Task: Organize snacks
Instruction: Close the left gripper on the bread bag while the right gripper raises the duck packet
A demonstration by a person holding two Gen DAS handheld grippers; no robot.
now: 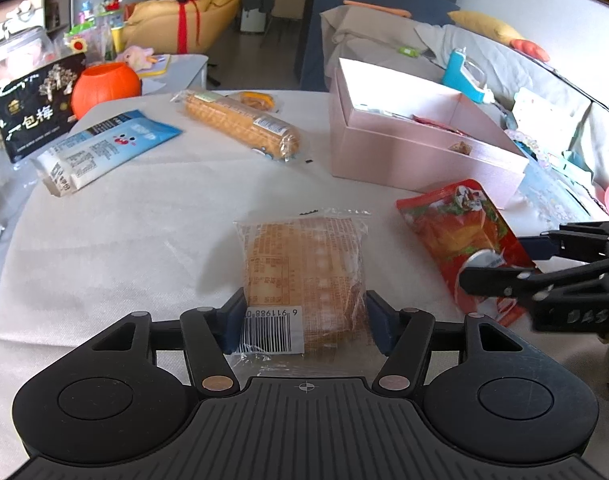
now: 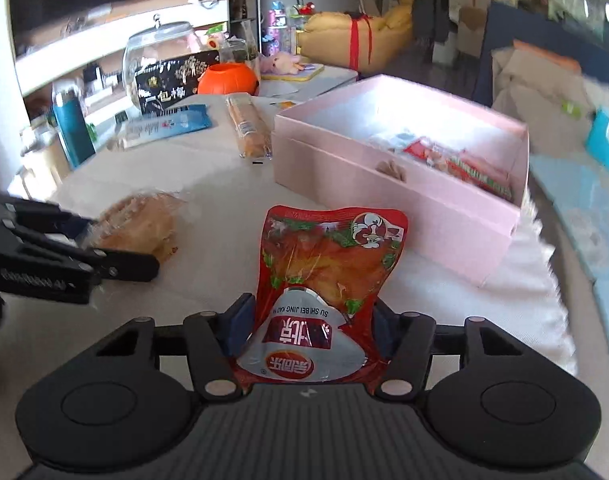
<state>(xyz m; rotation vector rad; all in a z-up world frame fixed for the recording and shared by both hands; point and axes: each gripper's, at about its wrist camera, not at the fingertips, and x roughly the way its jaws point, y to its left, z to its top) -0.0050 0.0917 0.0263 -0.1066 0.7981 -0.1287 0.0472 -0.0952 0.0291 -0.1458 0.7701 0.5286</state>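
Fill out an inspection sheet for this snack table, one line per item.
Surface: table under a pale cloth.
Job's things: clear-wrapped cake; red pouch; wafer roll; blue packet; pink box open, snacks inside.
Clutter: orange pumpkin pot; black bag.
Grippers: left gripper closed on the cake; right gripper closed on the pouch.
Cables: nothing seen.
Surroundings: yellow sofa, living room.
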